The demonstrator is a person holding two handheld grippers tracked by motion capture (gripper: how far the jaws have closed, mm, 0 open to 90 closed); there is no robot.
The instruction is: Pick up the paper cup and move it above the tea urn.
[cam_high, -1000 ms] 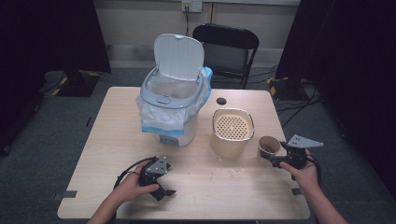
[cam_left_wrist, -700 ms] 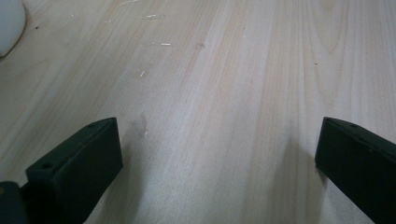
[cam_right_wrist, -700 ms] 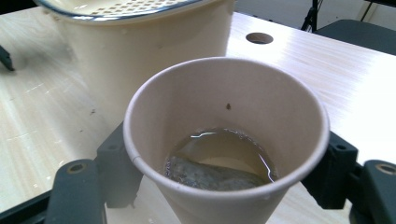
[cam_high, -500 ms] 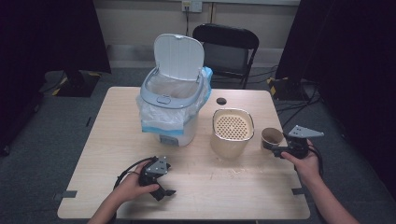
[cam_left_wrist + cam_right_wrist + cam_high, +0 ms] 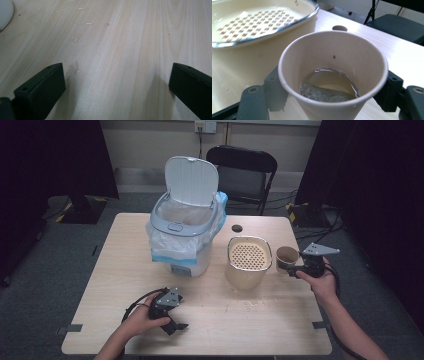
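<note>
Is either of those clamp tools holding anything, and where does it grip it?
The right gripper clamps the tan paper cup of liquid by its side wall, below the rim. The left gripper is open, holding nothing.

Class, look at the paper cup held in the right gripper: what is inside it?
The paper cup holds clear liquid, with a soggy lump like a tea bag lying at the bottom. The cup's near wall hides the lowest part.

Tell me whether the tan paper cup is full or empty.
Partly full: the tan paper cup, clamped by the right gripper, holds shallow liquid and a soaked tea bag at its bottom.
</note>
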